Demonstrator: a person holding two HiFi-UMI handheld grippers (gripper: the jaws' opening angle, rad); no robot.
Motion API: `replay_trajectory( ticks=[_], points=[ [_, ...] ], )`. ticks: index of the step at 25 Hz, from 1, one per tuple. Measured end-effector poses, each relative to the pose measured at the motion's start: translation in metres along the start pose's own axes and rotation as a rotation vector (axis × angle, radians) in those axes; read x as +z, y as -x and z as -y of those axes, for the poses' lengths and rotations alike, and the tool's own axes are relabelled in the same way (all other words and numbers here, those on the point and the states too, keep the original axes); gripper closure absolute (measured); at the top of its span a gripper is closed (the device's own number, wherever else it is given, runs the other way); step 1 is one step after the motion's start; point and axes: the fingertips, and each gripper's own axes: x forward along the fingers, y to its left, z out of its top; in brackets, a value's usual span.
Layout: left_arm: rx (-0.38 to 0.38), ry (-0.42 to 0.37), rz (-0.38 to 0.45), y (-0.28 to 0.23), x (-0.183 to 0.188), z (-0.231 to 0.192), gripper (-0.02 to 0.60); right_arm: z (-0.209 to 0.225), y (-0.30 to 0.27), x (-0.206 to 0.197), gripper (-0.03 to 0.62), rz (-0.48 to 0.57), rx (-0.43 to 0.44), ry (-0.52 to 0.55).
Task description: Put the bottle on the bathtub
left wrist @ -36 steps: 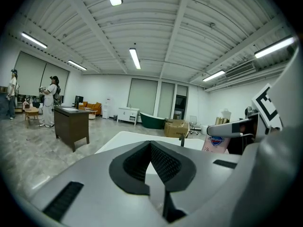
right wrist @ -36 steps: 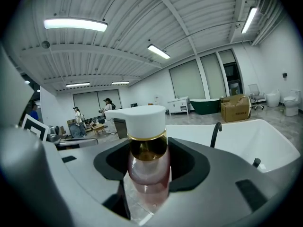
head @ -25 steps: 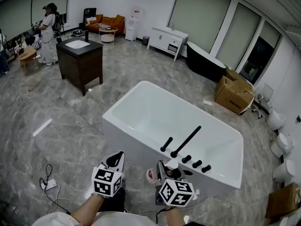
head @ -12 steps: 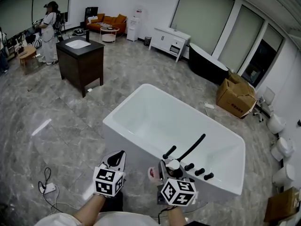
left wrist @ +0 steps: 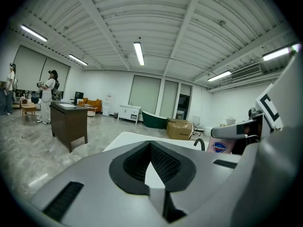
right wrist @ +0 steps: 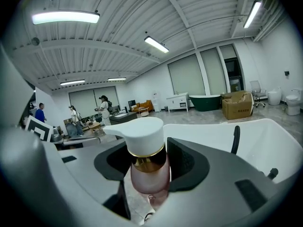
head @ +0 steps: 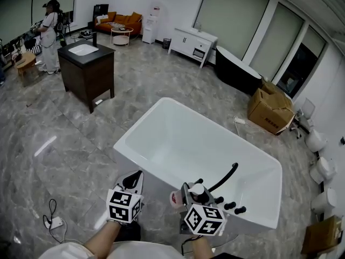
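Not there yet — the right claw (head: 190, 196) pinches the bottle (right wrist: 147, 171), held short of the tub (head: 161, 139) rim at twelve o'clock; left claw (left wrist: 150, 146) pressed together, empty.

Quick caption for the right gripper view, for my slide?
Right hand-held gripper clamps a pink pump bottle, white bathtub just ahead.

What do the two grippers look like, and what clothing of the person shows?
Both the left gripper and the right gripper are light grey with black ribbed pads. Each carries a cube with black-and-white square markers. The person's garment looks white.
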Motion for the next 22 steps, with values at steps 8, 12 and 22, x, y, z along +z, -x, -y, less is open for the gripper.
replay_trajectory(
  ticks=[8,12,22],
  points=[
    [-0.026,-0.011,-0.016,-0.043,0.02,-0.025,0.578,0.007,-0.044,0.024,0.376,0.011,-0.031,-0.012],
    [-0.038,-0.019,-0.022,-0.064,0.031,-0.042,0.578,0.005,-0.07,0.036,0.39,0.017,-0.049,-0.003],
    [-0.075,-0.051,-0.032,-0.115,0.057,-0.075,0.578,-0.033,-0.13,0.072,0.408,0.113,0.055,0.089]
  ],
)
